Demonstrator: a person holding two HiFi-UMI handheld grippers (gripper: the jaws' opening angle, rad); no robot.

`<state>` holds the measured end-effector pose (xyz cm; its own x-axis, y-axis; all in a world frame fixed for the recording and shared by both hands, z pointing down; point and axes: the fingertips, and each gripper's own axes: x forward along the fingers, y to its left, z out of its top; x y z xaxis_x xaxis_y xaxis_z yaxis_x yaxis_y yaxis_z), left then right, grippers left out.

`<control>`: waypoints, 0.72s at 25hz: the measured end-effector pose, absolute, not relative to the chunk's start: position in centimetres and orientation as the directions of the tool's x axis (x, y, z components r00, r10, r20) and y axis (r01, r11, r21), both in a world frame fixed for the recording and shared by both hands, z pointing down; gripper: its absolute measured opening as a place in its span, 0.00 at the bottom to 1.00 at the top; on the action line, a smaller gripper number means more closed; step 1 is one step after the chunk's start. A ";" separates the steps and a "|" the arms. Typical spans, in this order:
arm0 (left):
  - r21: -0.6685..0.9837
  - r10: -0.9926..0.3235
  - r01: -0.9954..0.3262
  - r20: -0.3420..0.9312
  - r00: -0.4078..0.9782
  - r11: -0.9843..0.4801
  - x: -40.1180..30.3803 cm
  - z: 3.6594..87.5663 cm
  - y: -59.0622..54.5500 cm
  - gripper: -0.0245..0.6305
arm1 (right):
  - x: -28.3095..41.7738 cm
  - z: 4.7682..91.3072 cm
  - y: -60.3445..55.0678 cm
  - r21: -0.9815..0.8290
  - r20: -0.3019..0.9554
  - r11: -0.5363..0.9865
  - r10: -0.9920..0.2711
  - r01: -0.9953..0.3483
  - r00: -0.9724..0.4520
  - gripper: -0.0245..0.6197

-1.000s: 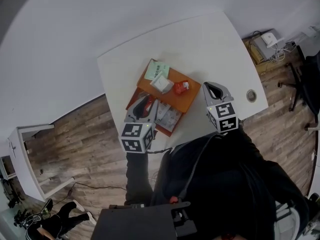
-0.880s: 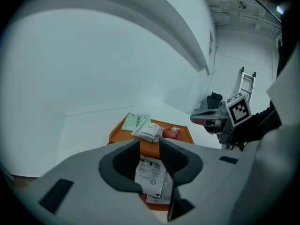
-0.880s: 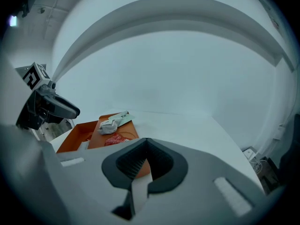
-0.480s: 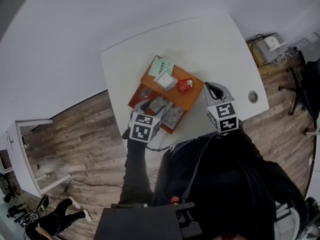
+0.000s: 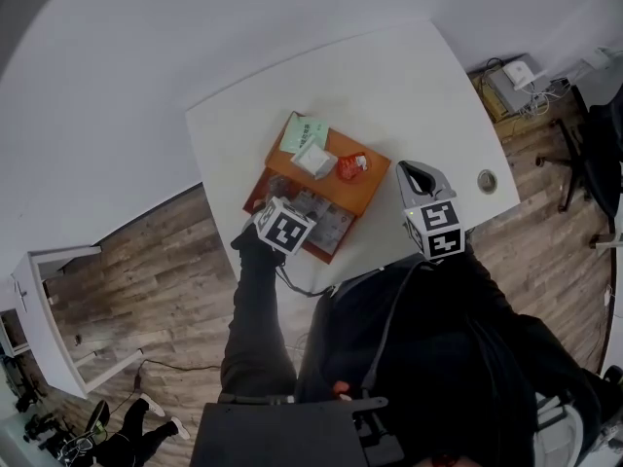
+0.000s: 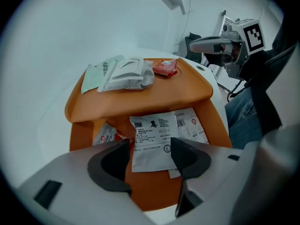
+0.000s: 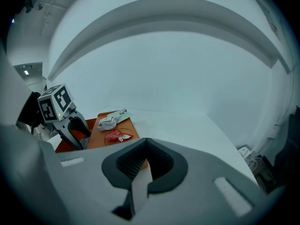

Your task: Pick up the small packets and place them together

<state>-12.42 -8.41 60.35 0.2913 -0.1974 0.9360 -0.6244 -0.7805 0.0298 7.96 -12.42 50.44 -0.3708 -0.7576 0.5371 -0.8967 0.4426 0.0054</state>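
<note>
White rounded table (image 5: 389,86) bears an orange plastic tray (image 6: 79,137); the left gripper (image 6: 150,145), jaws just opened wide, straddles a white printed paper packet (image 6: 151,130) lying flat there, pads clear of it. Only the left gripper view shows the jaws around it; the right gripper (image 7: 146,142) has its jaws together, empty.

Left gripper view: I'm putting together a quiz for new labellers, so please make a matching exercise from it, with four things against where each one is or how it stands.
Things
1. green packet
2. red packet
3. printed white packet
4. right gripper

Places or states
A. lower tier of the orange tray, between the open jaws of the left gripper
B. beside the tray, jaws together
C. upper tier, partly under a crumpled white packet
D. upper tier, lying apart from the others

Pairs: 1-C, 2-D, 3-A, 4-B. The left gripper's jaws have just been opening; they do not press on the printed white packet.
</note>
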 end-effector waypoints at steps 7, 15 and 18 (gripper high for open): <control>0.021 -0.104 -0.576 0.978 0.183 -0.817 -12.6 62.0 -7.6 0.43 | 8.5 50.7 -12.3 0.008 0.540 0.426 -0.763 -0.904 -0.355 0.03; -0.040 -0.150 -0.513 0.973 0.173 -0.857 -12.9 61.4 -7.9 0.16 | 8.5 50.5 -12.5 0.011 0.540 0.427 -0.764 -0.904 -0.354 0.03; -0.050 -0.168 -0.512 0.968 0.187 -0.857 -13.0 61.1 -8.0 0.12 | 8.3 50.6 -12.5 0.013 0.541 0.433 -0.761 -0.901 -0.358 0.03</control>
